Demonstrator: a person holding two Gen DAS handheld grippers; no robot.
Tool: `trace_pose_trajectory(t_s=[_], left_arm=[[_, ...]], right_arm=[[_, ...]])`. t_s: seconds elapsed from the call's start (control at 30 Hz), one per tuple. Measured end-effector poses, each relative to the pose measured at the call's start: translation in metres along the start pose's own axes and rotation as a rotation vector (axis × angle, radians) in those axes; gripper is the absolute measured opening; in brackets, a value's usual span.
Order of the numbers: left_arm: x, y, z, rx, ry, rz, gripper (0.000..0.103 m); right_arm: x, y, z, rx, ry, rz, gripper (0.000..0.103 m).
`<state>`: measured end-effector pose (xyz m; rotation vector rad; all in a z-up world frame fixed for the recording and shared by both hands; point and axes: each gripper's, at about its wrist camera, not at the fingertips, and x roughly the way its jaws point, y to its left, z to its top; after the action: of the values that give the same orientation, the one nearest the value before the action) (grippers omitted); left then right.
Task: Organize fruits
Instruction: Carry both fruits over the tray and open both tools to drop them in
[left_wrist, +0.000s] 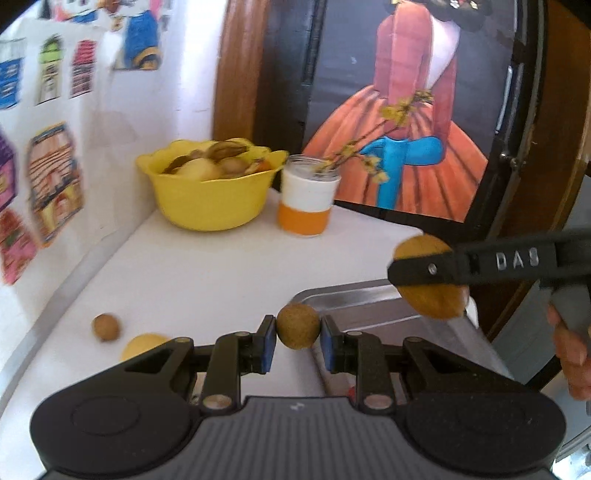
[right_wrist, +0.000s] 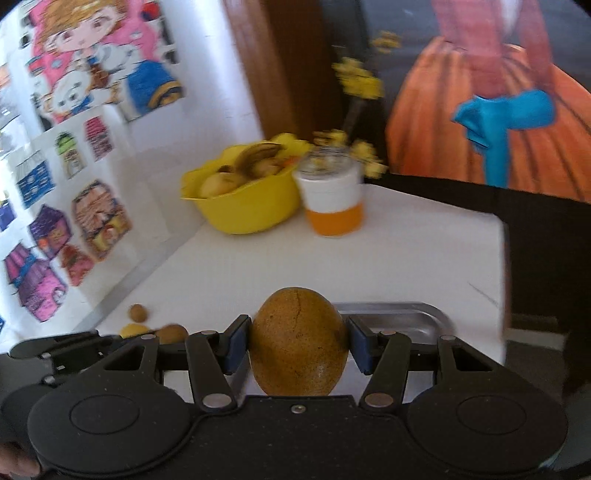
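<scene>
A small brown fruit (left_wrist: 297, 331) is gripped by the left claw (left_wrist: 297, 338), a large brown fruit (right_wrist: 298, 341) by the right claw (right_wrist: 298, 345); each should be lowered gently into the steel tray (left_wrist: 369, 295)

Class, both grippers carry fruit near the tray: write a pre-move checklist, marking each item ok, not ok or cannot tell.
1. Left gripper holds the small round brown fruit: ok.
2. Right gripper holds the large oval brown fruit: ok.
3. Shiny metal tray within reach: ok.
4. Tray floor free: cannot tell.
5. Loose brown fruit and yellow fruit remain on the white table: not ok.
</scene>
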<state>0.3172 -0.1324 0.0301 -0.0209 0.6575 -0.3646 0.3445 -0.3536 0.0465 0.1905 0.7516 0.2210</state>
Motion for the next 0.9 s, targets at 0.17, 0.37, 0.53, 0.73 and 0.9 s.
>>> trace_pose_trajectory(t_s=[0.17, 0.37, 0.53, 0.73, 0.9], left_arm=[[0.019, -0.021, 0.005, 0.031, 0.023, -0.026, 0.028], [0.04, -0.035, 0.003, 0.024, 0.09, -0.034, 0.028], [0.054, -0.037, 0.0, 0.019, 0.137, -0.005, 0.028], [0.06, -0.037, -0.002, 0.015, 0.167, 0.012, 0.028], [0.065, -0.037, -0.003, 0.016, 0.187, 0.021, 0.028]], right_arm=[[0.002, -0.024, -0.015, 0.042, 0.026, -0.026, 0.058], [0.008, -0.04, -0.03, 0.072, 0.051, -0.038, 0.058], [0.013, -0.044, -0.038, 0.085, 0.07, -0.037, 0.058], [0.016, -0.045, -0.042, 0.094, 0.083, -0.032, 0.058], [0.018, -0.043, -0.044, 0.096, 0.093, -0.03, 0.058]])
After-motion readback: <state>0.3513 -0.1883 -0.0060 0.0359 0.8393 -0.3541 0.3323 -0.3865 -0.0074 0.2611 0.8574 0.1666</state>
